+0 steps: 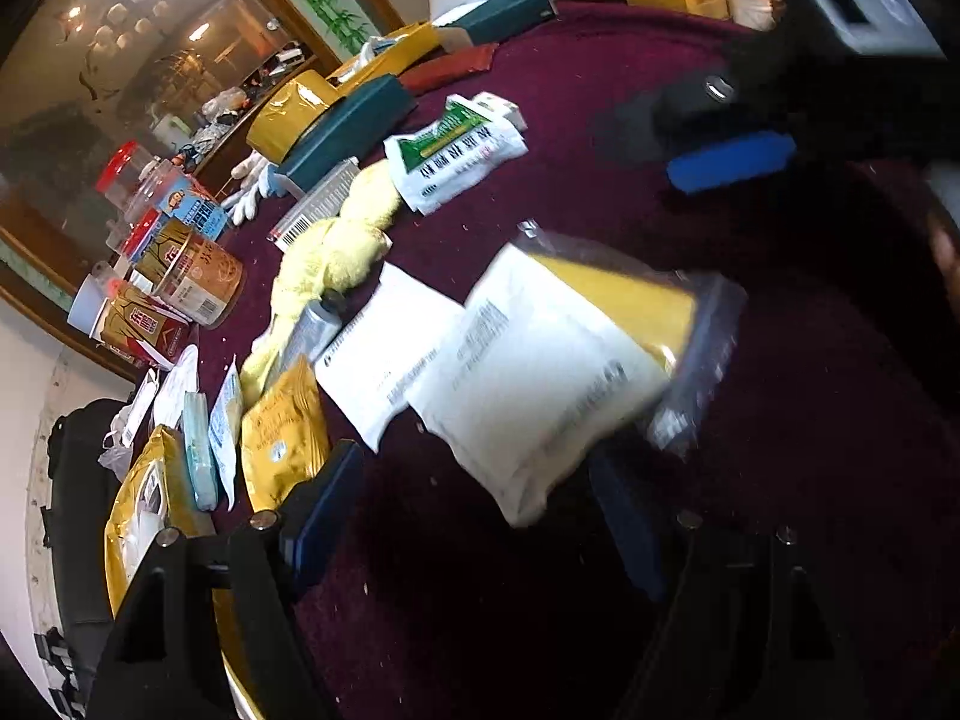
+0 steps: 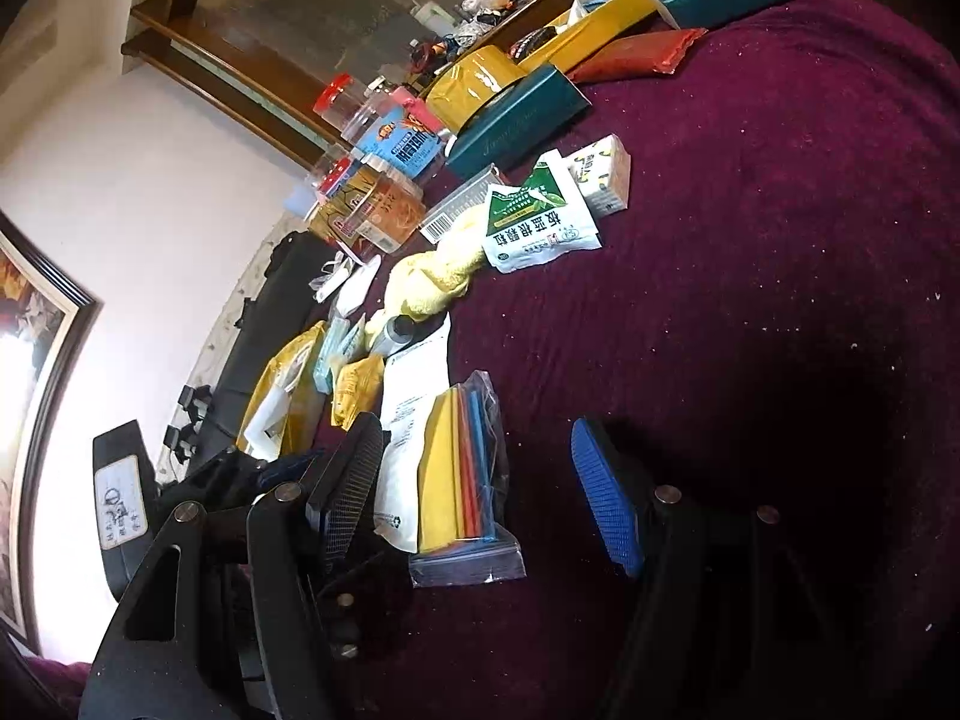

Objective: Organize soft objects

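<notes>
A clear zip bag with yellow and white cloths lies on the maroon tablecloth, blurred, just ahead of my open left gripper. In the right wrist view the same bag shows coloured cloths and lies between the fingers of my open right gripper; the left gripper's body is beside it. A yellow fluffy towel lies further back, also seen in the right wrist view. A green-and-white soft pouch sits beyond it. The right gripper appears at upper right.
Along the left edge are gold pouches, a white paper sheet, jars and cans, teal boxes, a yellow box, a red pack and white gloves. A tissue pack lies by the pouch.
</notes>
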`<move>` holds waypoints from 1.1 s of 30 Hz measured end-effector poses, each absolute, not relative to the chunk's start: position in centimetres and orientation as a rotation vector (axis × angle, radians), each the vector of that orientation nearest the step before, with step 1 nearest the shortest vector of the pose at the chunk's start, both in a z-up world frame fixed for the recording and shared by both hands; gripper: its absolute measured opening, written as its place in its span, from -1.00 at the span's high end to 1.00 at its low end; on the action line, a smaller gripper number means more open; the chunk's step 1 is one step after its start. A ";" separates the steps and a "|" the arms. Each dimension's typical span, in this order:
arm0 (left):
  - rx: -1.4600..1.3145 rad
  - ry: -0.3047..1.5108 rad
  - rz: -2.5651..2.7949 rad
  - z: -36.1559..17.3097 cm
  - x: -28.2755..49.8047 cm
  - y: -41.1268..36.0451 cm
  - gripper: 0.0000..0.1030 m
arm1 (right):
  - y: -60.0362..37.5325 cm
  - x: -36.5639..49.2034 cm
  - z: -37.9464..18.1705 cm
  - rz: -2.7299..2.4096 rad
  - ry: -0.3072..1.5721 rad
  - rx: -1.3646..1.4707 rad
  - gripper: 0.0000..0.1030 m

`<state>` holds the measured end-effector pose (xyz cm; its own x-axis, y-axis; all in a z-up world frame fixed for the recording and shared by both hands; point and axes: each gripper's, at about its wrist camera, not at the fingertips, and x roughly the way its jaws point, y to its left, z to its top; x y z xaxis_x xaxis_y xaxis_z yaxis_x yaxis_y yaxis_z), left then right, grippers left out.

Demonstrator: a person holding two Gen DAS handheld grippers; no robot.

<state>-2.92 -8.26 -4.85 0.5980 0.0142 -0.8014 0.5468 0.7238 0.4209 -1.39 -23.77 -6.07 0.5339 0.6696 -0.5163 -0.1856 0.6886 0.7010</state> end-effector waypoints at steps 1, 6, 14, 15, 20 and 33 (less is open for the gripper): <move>0.705 0.890 -0.332 -4.8 -2.6 -8.3 -0.51 | -23.7 -1.5 -6.1 0.555 0.867 0.631 -0.29; 0.600 0.903 -0.284 -4.8 0.4 -7.9 -0.38 | -22.9 -1.5 -6.2 0.564 0.893 0.597 -0.29; 0.311 0.945 -0.333 -4.1 2.5 -4.3 0.54 | -21.6 -2.3 -5.3 0.513 0.851 0.450 -0.29; 0.289 0.939 -0.340 -3.9 2.6 -4.0 0.57 | -21.2 -2.5 -5.0 0.501 0.842 0.410 -0.29; 0.162 0.906 -0.363 -2.5 2.5 -1.8 0.86 | -17.7 -3.9 -4.0 0.513 0.840 0.173 -0.29; 0.026 0.943 -0.384 -3.1 3.8 1.0 0.86 | -13.0 -1.5 -6.0 0.298 0.980 -0.128 -0.09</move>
<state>3.84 1.01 -3.09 0.5249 -0.3097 -0.7928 0.3324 0.9321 -0.1441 -1.52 -13.00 -5.96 0.5200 0.1900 -0.8327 -0.3051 0.9519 0.0267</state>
